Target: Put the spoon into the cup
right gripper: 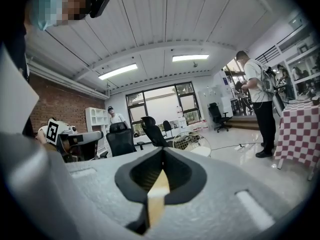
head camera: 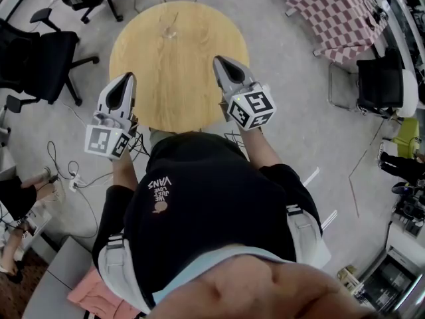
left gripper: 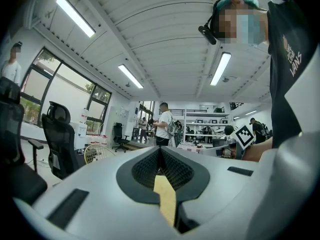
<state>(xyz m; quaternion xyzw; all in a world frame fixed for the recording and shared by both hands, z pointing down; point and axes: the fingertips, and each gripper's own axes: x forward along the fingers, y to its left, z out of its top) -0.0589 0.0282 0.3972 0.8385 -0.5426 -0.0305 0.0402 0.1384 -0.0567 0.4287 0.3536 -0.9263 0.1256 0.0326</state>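
Wooden and round, the light-brown table top [head camera: 179,78] lies in front of me in the head view. The only thing I can see on it is a small clear glass-like object [head camera: 169,25] near its far edge. It may be the cup, but it is too faint to be sure, and I cannot tell if anything is inside it. I cannot make out the spoon in any view. My left grey two-jaw claw [head camera: 127,78] is over the near left edge of the table, and its tip points away from my body. Its jaws are pressed together with nothing between them, as the left gripper view shows. My right grey two-jaw claw [head camera: 218,61] is over the near right part of the table, a little further forward than the left one. Its jaws are also fully together and hold nothing. Both claws are well apart from the clear object and apart from each other. Each one carries its white cube with black square markers [head camera: 252,108] at the end near my hand. A black office chair [head camera: 40,58] stands on the grey floor at the left, and a table with red-and-white checked cloth [head camera: 332,12] stands at the far right.
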